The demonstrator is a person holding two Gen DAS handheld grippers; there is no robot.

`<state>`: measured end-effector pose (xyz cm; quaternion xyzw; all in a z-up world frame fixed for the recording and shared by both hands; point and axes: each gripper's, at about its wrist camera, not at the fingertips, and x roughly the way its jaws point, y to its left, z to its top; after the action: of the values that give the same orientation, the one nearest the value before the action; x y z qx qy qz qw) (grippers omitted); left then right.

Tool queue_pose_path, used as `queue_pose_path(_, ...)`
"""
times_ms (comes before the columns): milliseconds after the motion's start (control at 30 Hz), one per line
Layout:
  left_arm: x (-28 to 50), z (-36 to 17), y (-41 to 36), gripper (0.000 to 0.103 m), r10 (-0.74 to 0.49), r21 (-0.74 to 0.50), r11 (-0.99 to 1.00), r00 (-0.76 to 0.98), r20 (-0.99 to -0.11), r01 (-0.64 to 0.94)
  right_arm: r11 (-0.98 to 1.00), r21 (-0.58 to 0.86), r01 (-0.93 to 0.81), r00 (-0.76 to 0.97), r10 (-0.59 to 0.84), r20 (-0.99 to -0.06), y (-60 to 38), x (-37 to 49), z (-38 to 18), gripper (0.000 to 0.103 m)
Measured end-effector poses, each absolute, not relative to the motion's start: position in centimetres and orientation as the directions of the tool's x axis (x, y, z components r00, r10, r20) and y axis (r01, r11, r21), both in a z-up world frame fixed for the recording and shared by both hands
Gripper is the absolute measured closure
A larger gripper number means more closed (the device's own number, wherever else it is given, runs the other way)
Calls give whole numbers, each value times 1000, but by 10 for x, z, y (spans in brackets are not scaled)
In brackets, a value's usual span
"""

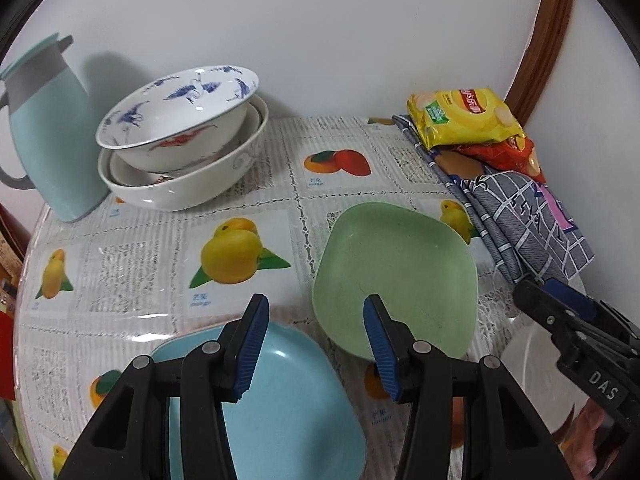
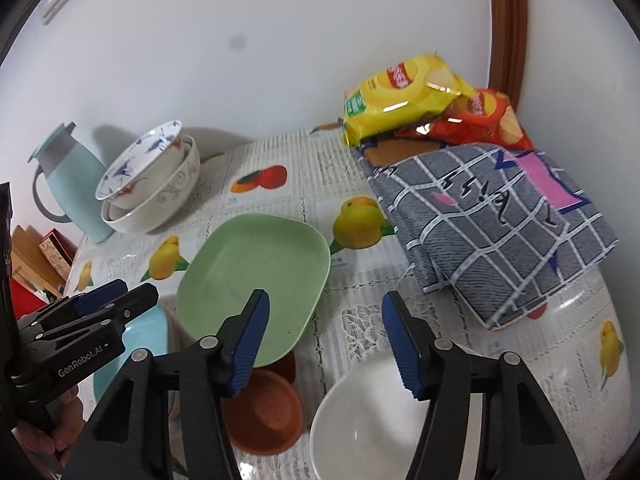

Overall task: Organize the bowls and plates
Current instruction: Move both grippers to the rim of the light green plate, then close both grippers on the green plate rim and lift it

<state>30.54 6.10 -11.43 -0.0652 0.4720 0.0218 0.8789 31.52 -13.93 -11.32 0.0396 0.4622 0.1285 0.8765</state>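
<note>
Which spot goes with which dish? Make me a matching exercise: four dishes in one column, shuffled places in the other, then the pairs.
Things:
1. green plate
2. blue plate
3. blue-patterned bowl
4. plain white bowl

Places:
A. stacked in other bowls beside the pale blue jug
B. below the open left gripper
C. below the open right gripper
D. mid-table, its edge overlapping a terracotta dish

Pairs: 1-D, 2-B, 3-A, 4-C
</note>
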Motion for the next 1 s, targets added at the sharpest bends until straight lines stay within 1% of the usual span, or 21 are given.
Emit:
queue_pose_path(167, 319, -124, 59, 56, -30, -96, 991, 531, -847, -97, 966, 200, -161, 511, 255, -821, -134, 329, -131, 49)
queue_pose_path(233, 327, -129, 58, 56, -34, -97, 991, 517, -855, -97, 965, 211, -155, 492, 260, -831, -129, 333, -139, 54)
queue_pose_path(367, 338, -139, 57, 56, -56, -116, 989, 495, -867, -91, 965, 231, -125, 436, 263, -861, -123, 343, -155, 62)
queue_pose_path(500, 346, -148, 57, 56, -63, -122, 988, 483, -874, -92, 972, 213, -101, 430, 236, -872, -119, 348, -163, 62)
queue_pose_path(633, 353, -155, 60, 56, -63, -122, 988, 467, -882, -97, 984, 144, -107, 448, 177, -876, -111, 349, -164, 62)
queue_pose_path(800, 357, -161, 61, 62, -81, -137, 986, 457, -886, -92, 983, 118, -140, 432, 168, -886, -102, 355, -167, 62)
queue_pose_path(867, 359, -164, 60, 67, -83, -137, 987, 450, -889, -88, 986, 88, -144, 421, 141, -896, -97, 358, -170, 65)
queue_pose_path(900, 359, -165, 60, 68, -90, -143, 986, 447, -890, -85, 987, 82, -142, 411, 134, -902, -96, 359, -171, 65)
queue_pose_path(933, 360, -167, 60, 72, -97, -148, 986, 444, -891, -82, 987, 82, -139, 404, 132, -905, -95, 360, -172, 66)
queue_pose_path(967, 360, -168, 60, 78, -102, -152, 985, 439, -893, -81, 987, 85, -136, 397, 133, -908, -95, 360, -174, 67)
queue_pose_path(1000, 361, -170, 60, 80, -102, -153, 985, 434, -895, -84, 987, 84, -137, 395, 132, -909, -95, 361, -175, 71)
